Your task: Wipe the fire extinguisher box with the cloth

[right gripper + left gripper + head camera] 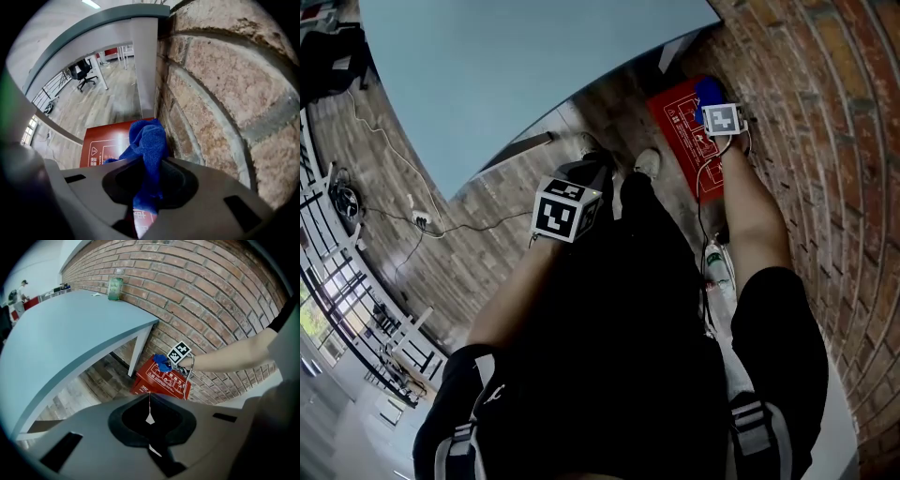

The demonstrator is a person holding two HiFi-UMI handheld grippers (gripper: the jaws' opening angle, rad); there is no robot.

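Note:
The red fire extinguisher box (684, 131) stands on the floor against the brick wall, beside the table leg. My right gripper (713, 101) is over its top near the wall, shut on a blue cloth (146, 146). In the right gripper view the cloth bunches out of the jaws onto the box top (104, 143). My left gripper (149, 398) hangs back by my legs, pointed at the box (161, 379); its jaws meet in a thin slit with nothing between them. The left gripper view also shows the cloth (161, 363) on the box top.
A light blue table (70, 329) on a white leg (145, 65) runs along the brick wall (225, 93), close to the box's left. A green jar (115, 288) stands on the table. My shoes (647, 162) are near the box. Cables (412, 220) lie on the wood floor.

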